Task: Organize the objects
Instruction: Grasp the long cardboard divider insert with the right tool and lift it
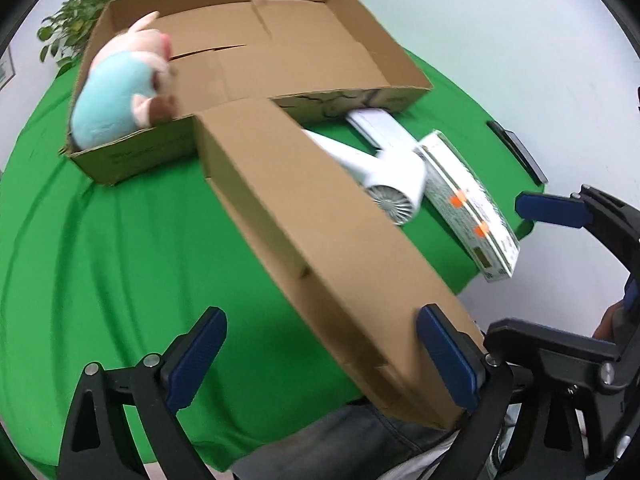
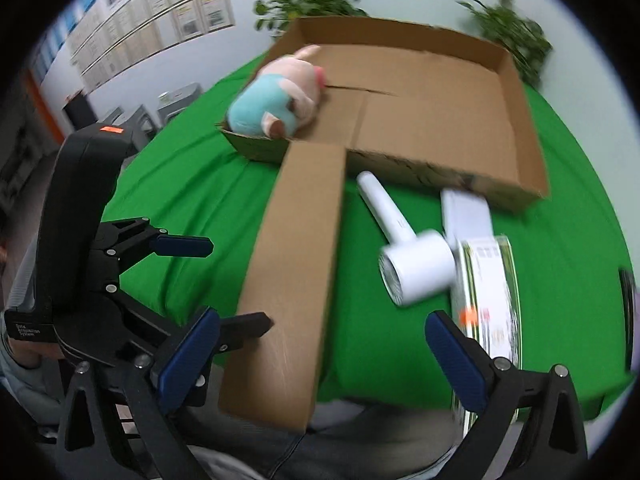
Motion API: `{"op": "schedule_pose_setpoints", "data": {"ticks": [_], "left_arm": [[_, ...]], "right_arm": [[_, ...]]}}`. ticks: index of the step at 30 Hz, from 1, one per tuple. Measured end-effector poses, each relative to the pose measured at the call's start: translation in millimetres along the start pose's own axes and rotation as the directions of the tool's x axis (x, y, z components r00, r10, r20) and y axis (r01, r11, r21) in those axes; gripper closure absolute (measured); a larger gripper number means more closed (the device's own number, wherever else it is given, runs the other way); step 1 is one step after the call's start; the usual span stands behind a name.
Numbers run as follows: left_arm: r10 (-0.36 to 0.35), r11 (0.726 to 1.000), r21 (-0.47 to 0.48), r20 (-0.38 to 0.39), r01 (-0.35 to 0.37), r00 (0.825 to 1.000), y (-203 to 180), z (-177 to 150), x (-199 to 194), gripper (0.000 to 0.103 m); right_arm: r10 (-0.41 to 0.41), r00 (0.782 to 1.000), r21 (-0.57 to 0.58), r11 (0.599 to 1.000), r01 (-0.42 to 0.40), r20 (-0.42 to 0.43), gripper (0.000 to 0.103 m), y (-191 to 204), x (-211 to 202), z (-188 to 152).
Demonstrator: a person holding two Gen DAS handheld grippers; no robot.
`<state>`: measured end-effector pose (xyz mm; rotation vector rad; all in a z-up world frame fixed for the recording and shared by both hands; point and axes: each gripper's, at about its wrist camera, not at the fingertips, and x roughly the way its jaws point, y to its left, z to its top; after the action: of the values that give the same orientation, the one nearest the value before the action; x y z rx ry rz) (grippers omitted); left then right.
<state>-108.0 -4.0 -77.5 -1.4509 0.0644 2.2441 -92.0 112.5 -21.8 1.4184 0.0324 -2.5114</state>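
A shallow open cardboard tray (image 1: 380,52) (image 2: 524,140) stands at the back of the green table, with a pink plush pig in blue (image 1: 120,92) (image 2: 276,100) in its left corner. A long cardboard box (image 1: 312,220) (image 2: 296,260) reaches from the tray's front wall to beyond the table's near edge. To its right lie a white hair dryer (image 1: 392,176) (image 2: 412,264), a flat white box (image 1: 380,124) (image 2: 468,216) and a printed box with orange marks (image 1: 468,208) (image 2: 488,300). My left gripper (image 1: 322,360) (image 2: 216,286) is open at the long box's near end. My right gripper (image 2: 322,360) is open and holds nothing.
A black flat object (image 1: 516,148) (image 2: 628,292) lies at the table's right edge. Potted plants (image 1: 80,20) (image 2: 308,4) stand behind the tray against the wall. A person's grey trousers (image 1: 340,448) show under the table's near edge. Bare green cloth (image 1: 120,260) lies left of the long box.
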Motion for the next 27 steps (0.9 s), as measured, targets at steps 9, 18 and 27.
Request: {"op": "schedule_pose_setpoints", "data": {"ticks": [9, 18, 27], "left_arm": [[-0.034, 0.999, 0.032, -0.005, 0.035, 0.999, -15, -2, 8, 0.006], [-0.083, 0.995, -0.042, 0.068, 0.086, 0.994, 19, -4, -7, 0.006], [-0.291, 0.914, -0.241, 0.173, 0.327, 0.941, 95, -14, -20, 0.007]], "right_arm": [[0.036, 0.999, 0.028, 0.999, -0.036, 0.005, 0.001, -11, -16, -11], [0.076, 0.997, 0.07, 0.994, -0.078, 0.027, 0.001, -23, -12, -10], [0.144, 0.99, 0.009, 0.99, -0.144, -0.001, 0.001, 7, 19, -6]]}}
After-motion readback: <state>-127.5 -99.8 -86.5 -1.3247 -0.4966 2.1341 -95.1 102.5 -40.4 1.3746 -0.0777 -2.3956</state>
